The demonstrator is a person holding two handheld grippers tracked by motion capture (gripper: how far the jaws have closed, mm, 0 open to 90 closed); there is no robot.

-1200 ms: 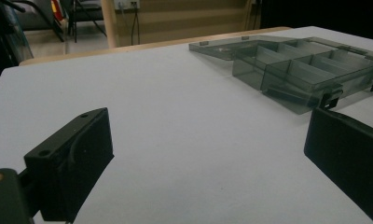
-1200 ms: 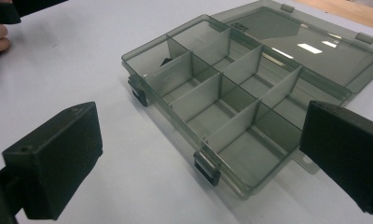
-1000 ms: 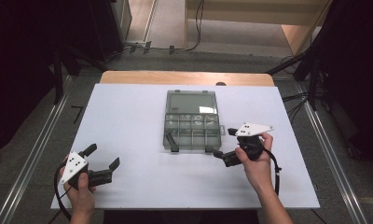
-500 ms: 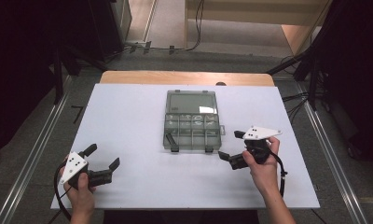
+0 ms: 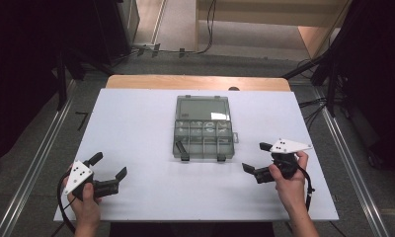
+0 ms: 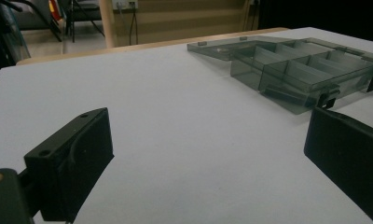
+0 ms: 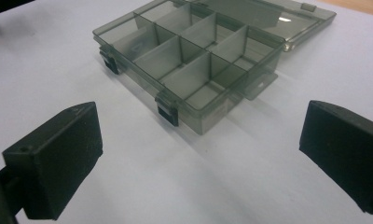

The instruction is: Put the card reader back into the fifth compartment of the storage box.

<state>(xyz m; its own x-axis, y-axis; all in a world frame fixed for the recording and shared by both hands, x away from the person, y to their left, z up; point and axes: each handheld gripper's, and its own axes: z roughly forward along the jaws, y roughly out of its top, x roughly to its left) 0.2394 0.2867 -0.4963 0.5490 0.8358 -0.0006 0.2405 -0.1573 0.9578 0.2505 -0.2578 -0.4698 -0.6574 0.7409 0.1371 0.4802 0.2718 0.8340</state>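
Lying open, the grey compartment box point(image 5: 204, 128) bears no legible writing.

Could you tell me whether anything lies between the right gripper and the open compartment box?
Nothing visible does. Between the right gripper and the compartment box there is bare white table. The gripper's jaws stand open, empty, facing the box's front latches.
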